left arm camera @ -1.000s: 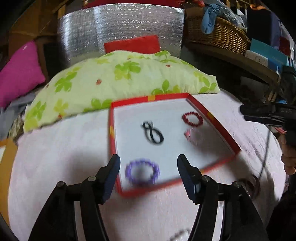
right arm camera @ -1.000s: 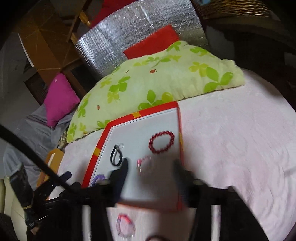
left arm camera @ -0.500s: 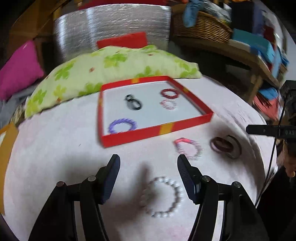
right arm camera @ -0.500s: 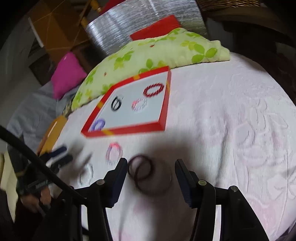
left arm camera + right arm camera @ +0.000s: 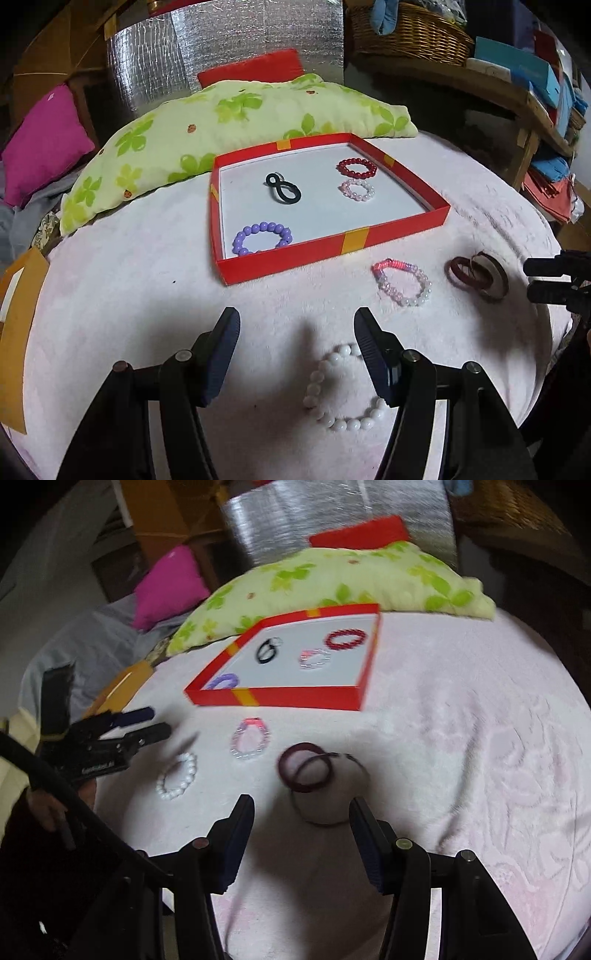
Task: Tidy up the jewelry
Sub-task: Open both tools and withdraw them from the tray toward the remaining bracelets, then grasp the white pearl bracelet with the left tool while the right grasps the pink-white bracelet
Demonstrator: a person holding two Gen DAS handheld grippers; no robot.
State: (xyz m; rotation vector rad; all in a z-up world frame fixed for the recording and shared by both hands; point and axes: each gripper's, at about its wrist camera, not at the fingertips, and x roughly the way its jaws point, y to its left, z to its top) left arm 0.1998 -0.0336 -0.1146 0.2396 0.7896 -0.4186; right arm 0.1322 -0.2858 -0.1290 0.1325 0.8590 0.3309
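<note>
Two claws agape | left claw [image 5: 296,325] label illegible | right claw [image 5: 302,808]

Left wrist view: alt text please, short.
Open left gripper hovers over a white bead bracelet on a pink cloth. Beyond, a red tray holds four pieces; a pink bracelet lies outside.

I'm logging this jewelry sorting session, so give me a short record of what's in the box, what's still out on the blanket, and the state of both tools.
in red box: purple bead bracelet; black loop; red bead bracelet; pale pink bead bracelet
on blanket: white pearl bracelet; pink clear bracelet; dark maroon bands
left tool: open, above white pearl bracelet
right tool: open, near dark maroon bands
</note>
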